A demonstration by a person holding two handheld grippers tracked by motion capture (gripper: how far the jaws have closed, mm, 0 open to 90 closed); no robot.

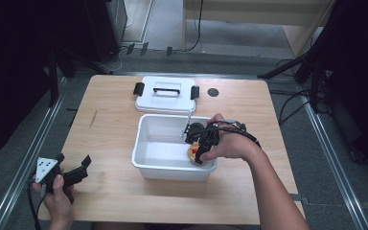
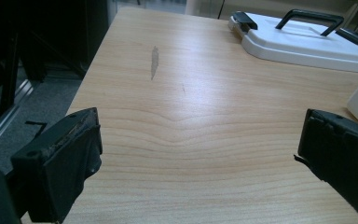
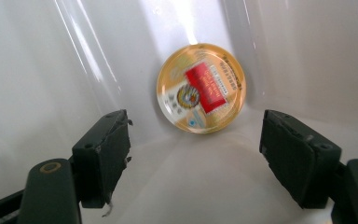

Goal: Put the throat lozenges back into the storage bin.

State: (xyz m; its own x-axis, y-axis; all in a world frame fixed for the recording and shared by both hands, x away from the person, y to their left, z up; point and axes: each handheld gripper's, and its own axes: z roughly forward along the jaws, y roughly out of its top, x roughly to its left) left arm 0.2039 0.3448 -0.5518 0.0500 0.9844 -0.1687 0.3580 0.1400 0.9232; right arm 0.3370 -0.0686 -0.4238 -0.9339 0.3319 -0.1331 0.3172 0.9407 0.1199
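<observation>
Jaws of the right gripper point(image 3: 196, 158) gape empty inside the tub point(image 1: 146, 139), a round tin point(image 3: 201, 87) just beyond them, likely next to be grasped or just released, while the left gripper point(image 2: 200, 158) idles wide open over the bench point(image 2: 191, 116).

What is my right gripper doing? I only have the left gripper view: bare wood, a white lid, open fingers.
Observer: The right gripper is down inside the white bin, near its right end.
Operator: Anything in that bin?
Observer: A round yellow tin with a red label, leaning against the wall ahead of the fingers.
Operator: Is it gripped?
Observer: No. In the right gripper view the fingers stand wide apart, short of the tin.
</observation>
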